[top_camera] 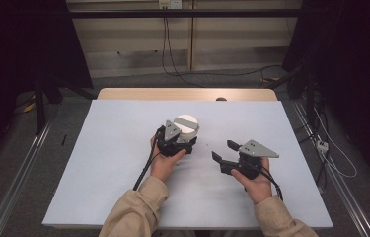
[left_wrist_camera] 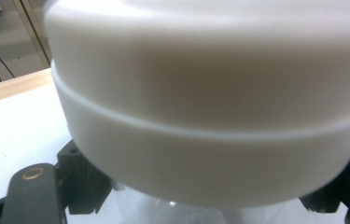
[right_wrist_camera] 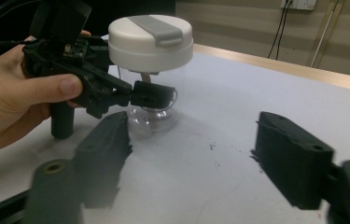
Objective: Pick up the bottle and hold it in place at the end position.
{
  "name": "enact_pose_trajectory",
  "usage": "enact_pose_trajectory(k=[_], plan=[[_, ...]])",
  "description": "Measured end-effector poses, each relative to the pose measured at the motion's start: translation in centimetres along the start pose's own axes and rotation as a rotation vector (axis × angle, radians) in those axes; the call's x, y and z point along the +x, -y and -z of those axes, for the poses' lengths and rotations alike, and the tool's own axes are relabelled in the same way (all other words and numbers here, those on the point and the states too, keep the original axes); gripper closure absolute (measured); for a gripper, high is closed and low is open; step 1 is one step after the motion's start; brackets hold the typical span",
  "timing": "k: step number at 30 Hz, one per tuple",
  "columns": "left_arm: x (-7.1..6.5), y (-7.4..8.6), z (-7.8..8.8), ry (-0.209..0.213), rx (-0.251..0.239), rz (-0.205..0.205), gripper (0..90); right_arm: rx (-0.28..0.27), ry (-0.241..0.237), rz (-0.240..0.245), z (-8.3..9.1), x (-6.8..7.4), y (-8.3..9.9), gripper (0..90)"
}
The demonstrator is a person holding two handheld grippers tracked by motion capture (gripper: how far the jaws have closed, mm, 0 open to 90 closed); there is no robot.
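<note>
White worktop [top_camera: 123,168], mid-table: left gripper [top_camera: 178,143] clamps the clear jar [right_wrist_camera: 151,114] under its white lid [right_wrist_camera: 150,39]. Right gripper [top_camera: 223,152] sits empty, half-open; I'd square it on the lid before squeezing.

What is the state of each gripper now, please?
Left gripper: jaws closed on the clear container with the white lid.
Right gripper: jaws open, nothing between them, apart from the container.
</note>
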State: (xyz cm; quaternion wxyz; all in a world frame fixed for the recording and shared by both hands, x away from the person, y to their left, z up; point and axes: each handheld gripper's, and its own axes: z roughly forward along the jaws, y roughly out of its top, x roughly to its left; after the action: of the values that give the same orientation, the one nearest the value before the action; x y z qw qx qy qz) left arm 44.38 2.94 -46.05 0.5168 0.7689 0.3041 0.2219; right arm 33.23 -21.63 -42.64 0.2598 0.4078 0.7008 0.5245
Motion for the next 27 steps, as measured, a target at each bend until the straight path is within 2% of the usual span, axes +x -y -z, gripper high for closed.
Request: enact_pose_trajectory(k=[2, 4, 8, 9, 10, 14, 15, 18, 27], plan=[[-0.1, 0.0, 0.0, 0.0, 0.001, -0.001, 18.9, -0.001, -0.001, -0.003, -0.4, 0.0, -0.2, 41.9], [-0.1, 0.0, 0.0, -0.002, 0.002, -0.003, 18.8, 0.001, -0.007, -0.001, -0.6, 0.0, -0.2, 45.5], [-0.1, 0.0, 0.0, -0.001, 0.005, -0.002, 18.9, 0.022, -0.016, 0.009, -1.6, 0.0, -0.6, 64.9], [-0.1, 0.0, 0.0, -0.001, 0.005, -0.002, 18.9, 0.022, -0.016, 0.009, -1.6, 0.0, -0.6, 64.9], [-0.1, 0.0, 0.0, -0.001, 0.006, -0.004, 18.9, 0.023, -0.02, 0.005, -1.9, 0.0, -0.7, 71.8], [-0.1, 0.0, 0.0, -0.002, 0.008, -0.002, 18.9, 0.029, -0.027, 0.002, -2.2, 0.0, -0.9, 78.2], [-0.1, 0.0, 0.0, -0.002, 0.008, -0.001, 18.9, 0.037, -0.036, 0.005, -2.6, 0.0, -1.0, 84.6], [-0.2, 0.0, 0.0, -0.006, 0.01, -0.01, 18.9, 0.043, -0.056, 0.002, -2.9, 0.0, -1.3, 89.7], [-0.2, 0.0, -0.1, -0.008, 0.012, -0.009, 18.9, 0.057, -0.07, 0.008, -4.1, 0.5, -2.3, 90.0]])
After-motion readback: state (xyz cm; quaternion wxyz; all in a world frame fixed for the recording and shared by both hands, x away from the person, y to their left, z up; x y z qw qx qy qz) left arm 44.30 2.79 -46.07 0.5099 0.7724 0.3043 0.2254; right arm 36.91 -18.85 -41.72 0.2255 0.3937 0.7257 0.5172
